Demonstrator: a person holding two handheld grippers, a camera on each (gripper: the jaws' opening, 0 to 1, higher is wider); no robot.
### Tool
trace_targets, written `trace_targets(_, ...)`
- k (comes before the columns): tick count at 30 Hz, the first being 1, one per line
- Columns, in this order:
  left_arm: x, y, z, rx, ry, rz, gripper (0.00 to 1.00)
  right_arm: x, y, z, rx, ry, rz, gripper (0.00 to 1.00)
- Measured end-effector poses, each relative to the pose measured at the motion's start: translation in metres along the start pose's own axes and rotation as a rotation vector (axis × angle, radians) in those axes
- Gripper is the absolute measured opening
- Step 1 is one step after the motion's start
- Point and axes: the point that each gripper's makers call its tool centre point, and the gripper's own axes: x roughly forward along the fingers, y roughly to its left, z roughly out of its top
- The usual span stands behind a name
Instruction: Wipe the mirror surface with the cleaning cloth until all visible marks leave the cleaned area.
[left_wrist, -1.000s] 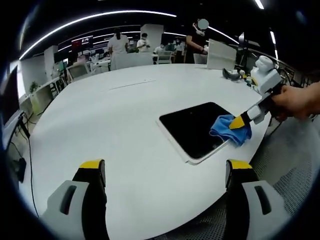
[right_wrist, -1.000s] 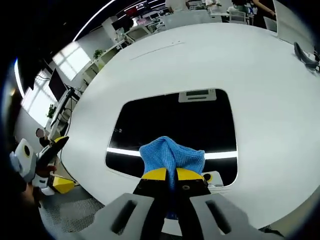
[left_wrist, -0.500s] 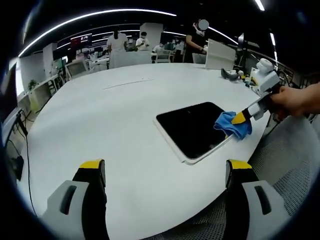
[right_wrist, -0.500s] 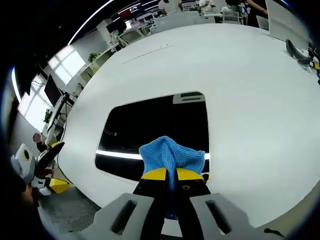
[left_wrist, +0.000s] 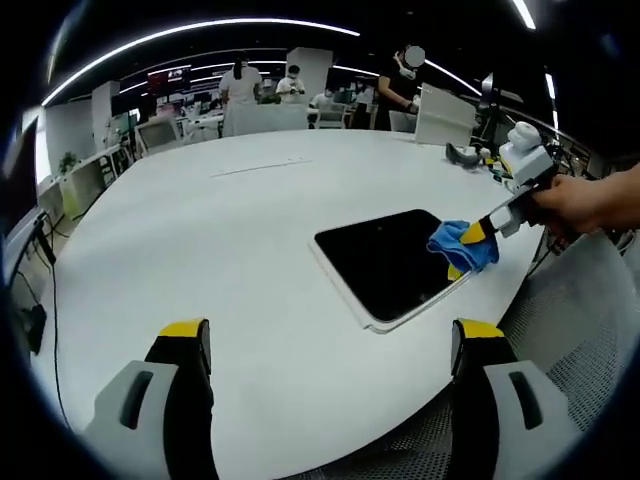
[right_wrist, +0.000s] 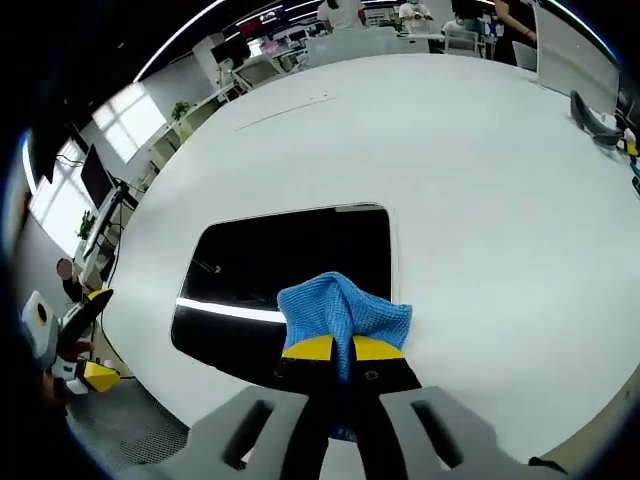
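We see one mirror, a dark rectangular pane in a white frame, lying flat on the round white table near the edge closest to us. One blue cleaning cloth is in play, and it rests on the mirror's right-hand border as the left gripper view shows it.

Our right gripper is clenched on that cloth: its two yellow-tipped jaws stand pressed together with the blue fabric bunched out in front of them. In the right gripper view the cloth sits over the mirror's corner, partly on the dark glass and partly on the white table beside it. One bright strip of reflected light crosses the glass just left of the cloth.

Our left gripper hangs released over the bare table, its two jaws wide apart and gripping nothing, well apart from the mirror. The right gripper enters that view from the right, held by one hand.

Across the table we count four people standing among desks, too small to describe further.
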Motion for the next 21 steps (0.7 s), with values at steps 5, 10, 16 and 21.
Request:
trace_targets(5, 0.0, 0.0, -0.001, -0.001, 0.003, -0.002, 0.99, 0.011, -0.002, 0.017, -0.008, -0.009, -0.014, 0.0)
trace_targets(10, -0.001, 0.003, 0.0, -0.024, -0.004, 0.002, 0.99, 0.022, -0.007, 0.038, -0.005, -0.018, -0.026, 0.0)
trace_targets(16, 0.002, 0.004, -0.004, 0.014, 0.012, 0.0, 0.99, 0.037, -0.011, 0.061, -0.065, -0.038, -0.05, 0.0)
trace_targets(21, 0.002, 0.006, -0.004, 0.002, 0.01, 0.006, 0.99, 0.046, -0.014, 0.072, -0.06, -0.041, -0.052, 0.0)
